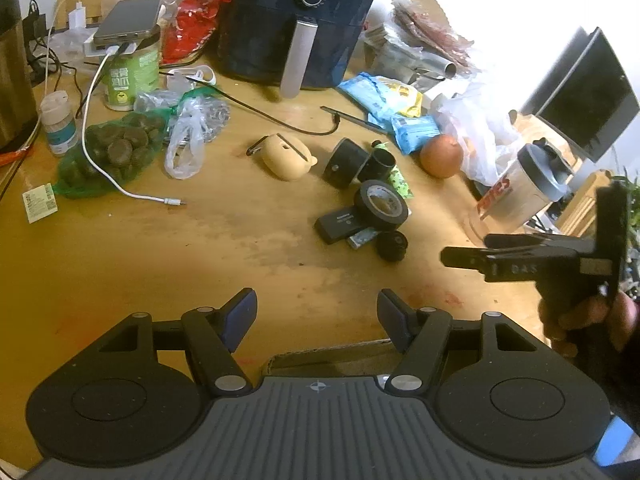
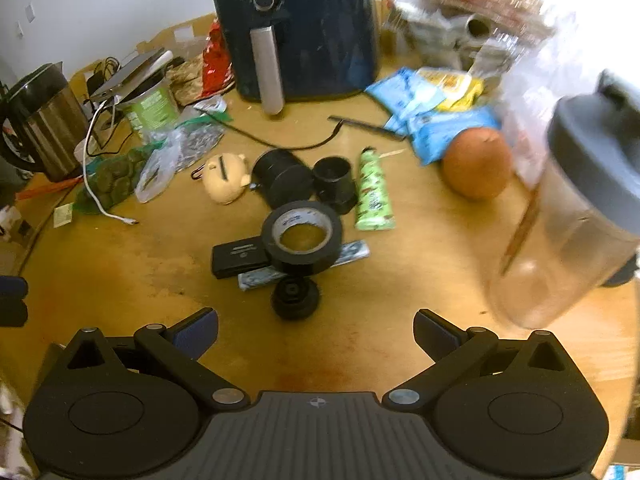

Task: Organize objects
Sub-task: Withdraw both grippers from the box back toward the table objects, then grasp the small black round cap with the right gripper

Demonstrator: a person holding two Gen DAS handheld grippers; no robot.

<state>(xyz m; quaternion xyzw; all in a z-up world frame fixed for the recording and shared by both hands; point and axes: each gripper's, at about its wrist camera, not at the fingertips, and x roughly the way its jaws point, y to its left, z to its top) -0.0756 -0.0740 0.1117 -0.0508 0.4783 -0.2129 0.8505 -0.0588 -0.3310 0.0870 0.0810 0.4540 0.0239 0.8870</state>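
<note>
A cluster of small things lies mid-table: a black tape roll [image 1: 382, 204] [image 2: 302, 236], a flat black box [image 1: 338, 224] [image 2: 240, 258] under it, a small black cap [image 1: 392, 245] [image 2: 295, 298], a black cylinder [image 1: 346, 162] [image 2: 282, 178], a black cup [image 1: 380, 164] [image 2: 334, 184] and a green packet [image 2: 372, 192]. A beige pig-shaped case [image 1: 286, 156] [image 2: 226, 182] lies to their left. My left gripper [image 1: 317, 316] is open over bare wood, short of the cluster. My right gripper [image 2: 316, 332] [image 1: 464, 250] is open too, just short of the cap, with nothing between its fingers.
A dark air fryer [image 1: 304, 20] [image 2: 296, 28] stands at the back. An onion [image 1: 441, 156] [image 2: 478, 162], blue snack packets [image 1: 384, 94] and a shaker bottle [image 1: 528, 184] [image 2: 580, 216] crowd the right. A green can [image 1: 132, 76], net bag [image 1: 112, 148], white cable [image 1: 120, 190] and kettle [image 2: 44, 120] fill the left.
</note>
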